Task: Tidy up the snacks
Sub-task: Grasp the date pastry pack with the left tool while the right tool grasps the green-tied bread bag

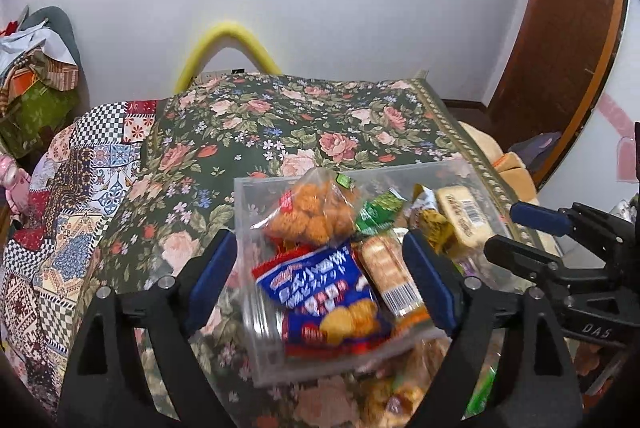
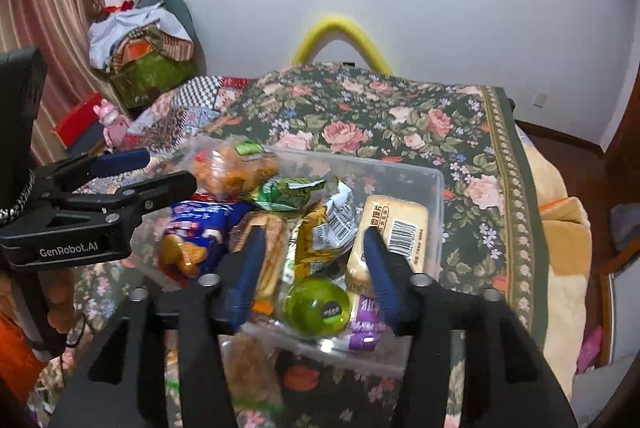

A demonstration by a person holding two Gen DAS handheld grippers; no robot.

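Both grippers, left gripper (image 1: 316,268) and right gripper (image 2: 316,264), hang released over the clear box (image 1: 256,184) on the floral cloth (image 1: 280,116), snacks heaped inside; risk: orange puff bag (image 1: 316,212), riding high, could slide out if nudged.

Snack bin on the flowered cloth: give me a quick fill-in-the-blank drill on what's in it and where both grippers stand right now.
1. The snacks sit in a clear plastic ____ on the flowered tablecloth.
2. The blue snack bag lies between the ____ gripper's open fingers.
3. The round jelly cup in front of the right gripper is ____ in colour.
4. The bag of orange fried balls lies at the bin's ____ end, away from both grippers.

Missing words: bin; left; green; far
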